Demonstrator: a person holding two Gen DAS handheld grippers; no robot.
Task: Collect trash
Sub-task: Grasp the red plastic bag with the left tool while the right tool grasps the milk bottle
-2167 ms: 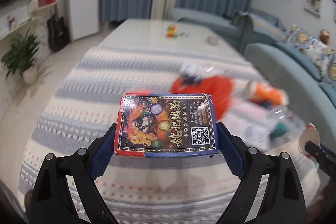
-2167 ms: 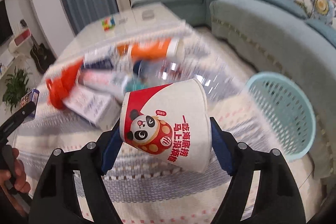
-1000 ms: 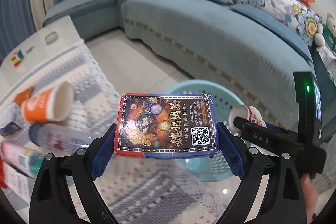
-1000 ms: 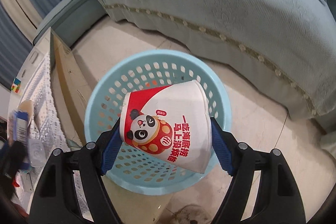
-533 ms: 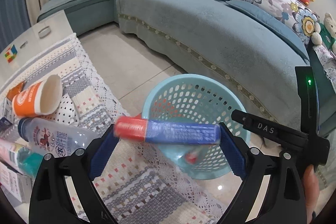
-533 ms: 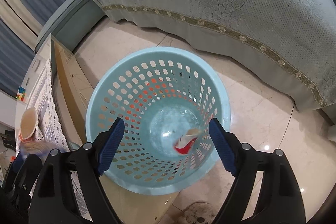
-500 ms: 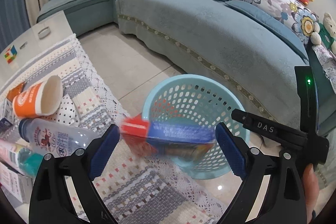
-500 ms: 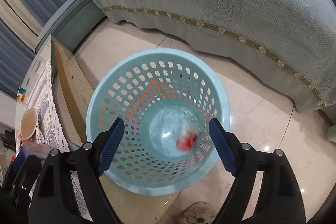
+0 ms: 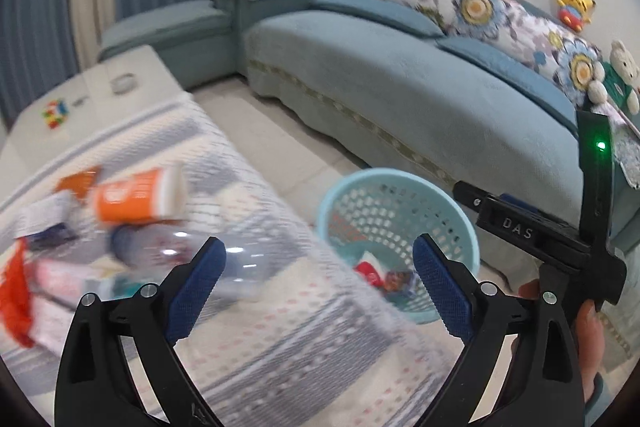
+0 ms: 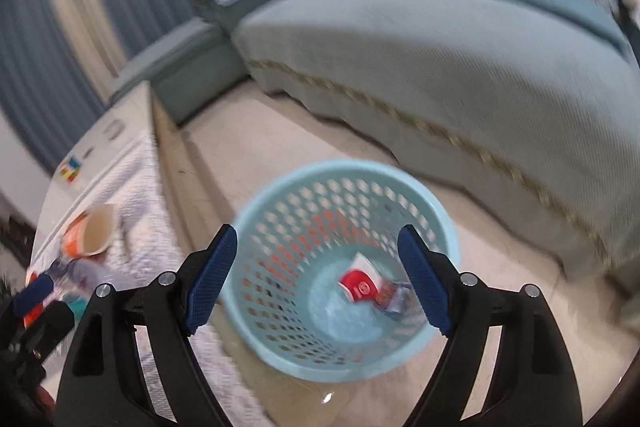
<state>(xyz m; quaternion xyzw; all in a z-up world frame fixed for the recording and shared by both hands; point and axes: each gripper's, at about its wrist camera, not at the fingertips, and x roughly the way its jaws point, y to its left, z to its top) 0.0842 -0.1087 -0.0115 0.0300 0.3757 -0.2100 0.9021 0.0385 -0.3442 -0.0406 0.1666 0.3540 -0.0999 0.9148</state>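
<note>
Through the left wrist we see our left gripper [image 9: 318, 281] spread wide with nothing in it, hanging over the worktop [image 9: 280, 347] near its edge. The remaining trash lies to the left on the cloth: an orange cup [image 9: 136, 194] on its side, a clear bottle [image 9: 192, 259] just below it, and blurred wrappers beyond. We judge both to be light; the cup is thin and would crush, so we would pinch it across the body, and the bottle looks slick, so its middle or neck seems safest. The basket [image 9: 460, 223] stands on the floor just off the worktop edge, with our right gripper [image 9: 520, 231] beside it.

Through the right wrist, our right gripper [image 10: 316, 277] also gapes empty, above the basket [image 10: 280, 195]. A red-and-white cup [image 10: 360, 285] and a box [image 10: 396, 297] lie at its bottom. The sofa [image 10: 440, 67] is close behind, but there is open floor between.
</note>
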